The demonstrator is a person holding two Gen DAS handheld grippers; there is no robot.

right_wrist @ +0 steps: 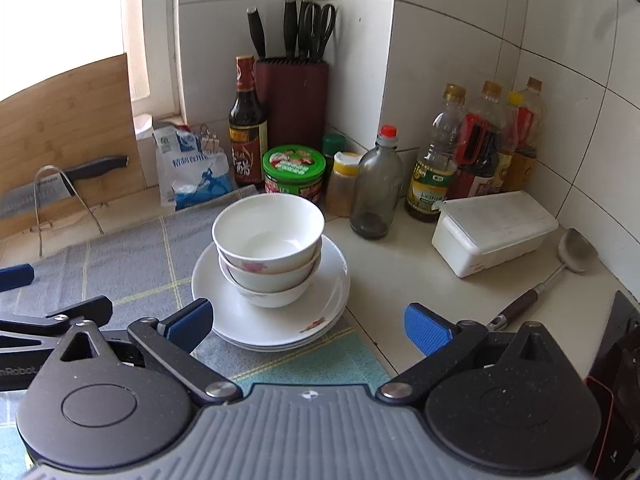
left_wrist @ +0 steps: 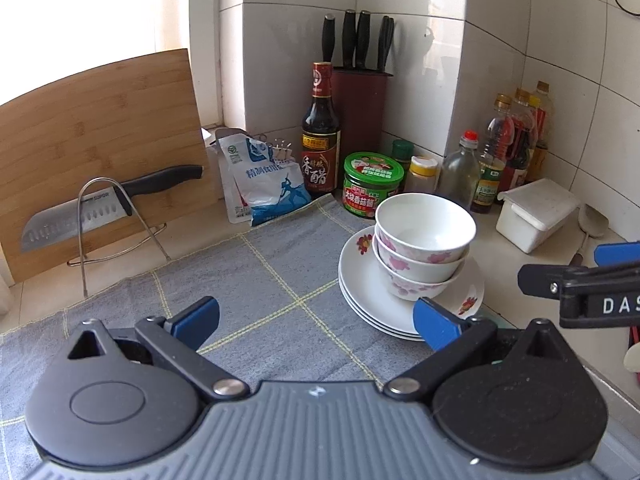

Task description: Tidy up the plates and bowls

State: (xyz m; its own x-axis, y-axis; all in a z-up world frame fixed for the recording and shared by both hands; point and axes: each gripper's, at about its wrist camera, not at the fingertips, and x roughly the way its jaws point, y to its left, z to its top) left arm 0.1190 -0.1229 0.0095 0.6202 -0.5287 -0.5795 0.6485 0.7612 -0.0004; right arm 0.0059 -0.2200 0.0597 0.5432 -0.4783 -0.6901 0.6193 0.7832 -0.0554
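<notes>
Both tools gape wide before nested bowls on plates.

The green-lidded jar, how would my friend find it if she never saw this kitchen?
Start at the dark red knife block in the tiled corner, then come down to the row of condiments in front of it. The green-lidded jar is the short, wide one just behind the stacked bowls, between the tall dark vinegar bottle and a yellow-capped spice jar. Only it has a bright green lid.
</notes>
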